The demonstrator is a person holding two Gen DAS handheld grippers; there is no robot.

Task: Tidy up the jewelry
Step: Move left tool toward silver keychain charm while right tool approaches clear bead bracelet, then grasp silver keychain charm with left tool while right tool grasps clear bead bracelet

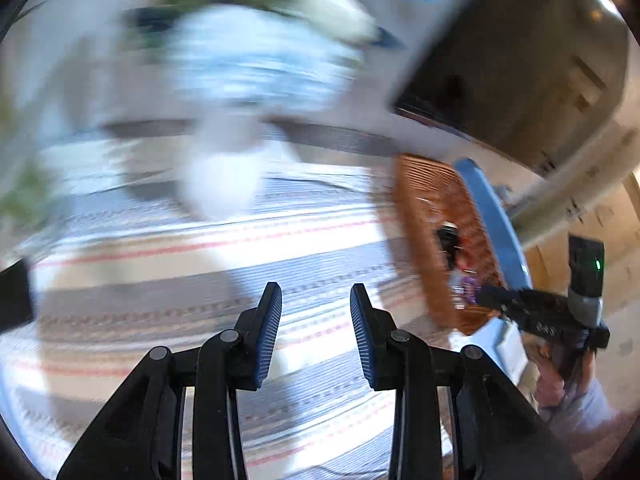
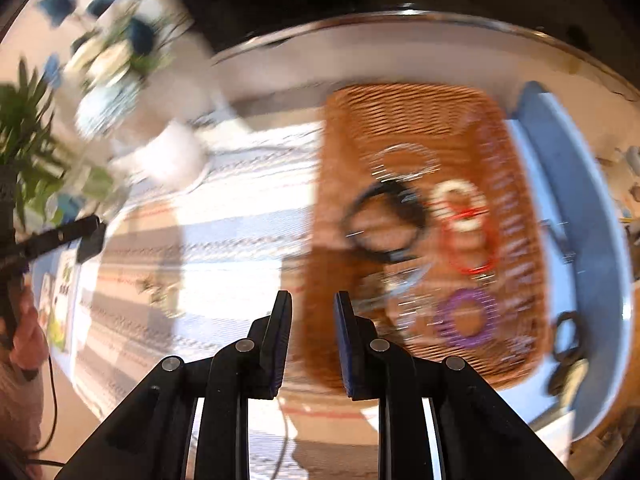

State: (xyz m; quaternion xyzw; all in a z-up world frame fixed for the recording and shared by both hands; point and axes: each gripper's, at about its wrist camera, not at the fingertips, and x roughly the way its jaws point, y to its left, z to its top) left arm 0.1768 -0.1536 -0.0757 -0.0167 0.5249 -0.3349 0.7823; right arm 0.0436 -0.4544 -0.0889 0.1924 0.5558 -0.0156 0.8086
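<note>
A shallow woven basket [image 2: 404, 120], orange-brown wicker, holds the jewelry: a black bangle [image 2: 383, 222] near its middle, a red ring-shaped bracelet [image 2: 468, 240] to the right of it overlapping a cream beaded one [image 2: 460, 204], a purple bracelet [image 2: 466, 318] toward the near end, and a pale thin hoop [image 2: 404, 162] toward the far end. All are smeared by motion blur, so finer detail cannot be told. The basket lies on a striped cloth [image 2: 224, 236] of white, blue and grey bands with thin red lines, with a blue tray or board [image 2: 572, 200] just beside its right edge.

The right gripper [image 2: 312, 340] hangs above the basket's near left edge, its blue-padded fingers a narrow gap apart and holding nothing. The left gripper [image 1: 316, 332] is over the bare cloth, well to the left of the basket [image 1: 424, 200], its fingers spread somewhat wider and also empty. A white blurred object [image 2: 172, 156] sits on the far cloth, and green plants [image 2: 28, 128] stand at the far left.
</note>
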